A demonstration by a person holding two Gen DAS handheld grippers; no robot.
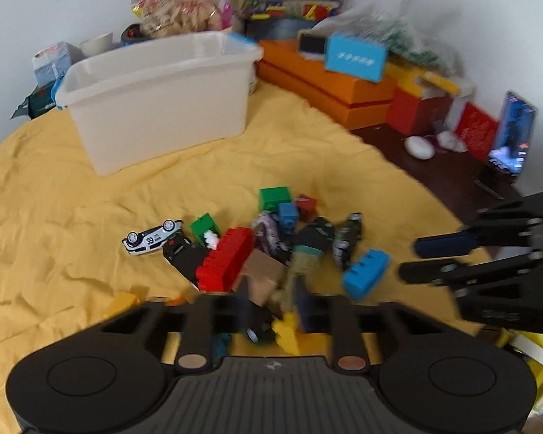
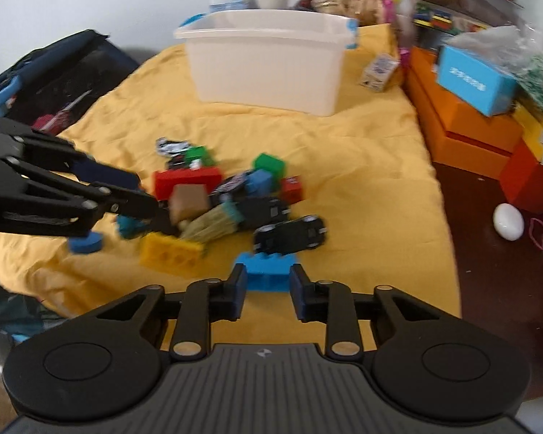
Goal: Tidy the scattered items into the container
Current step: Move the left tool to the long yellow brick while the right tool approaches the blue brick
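Heap of toy bricks and cars (image 1: 264,249) on a yellow cloth (image 1: 72,217), in front of the white tub (image 1: 155,105) standing empty. Left gripper (image 2: 163,213) pressed together, tips in the heap beside a brown block (image 2: 190,200). Right gripper (image 2: 266,291) spread, 2 fingers either side of a blue brick (image 2: 266,271), not pinching
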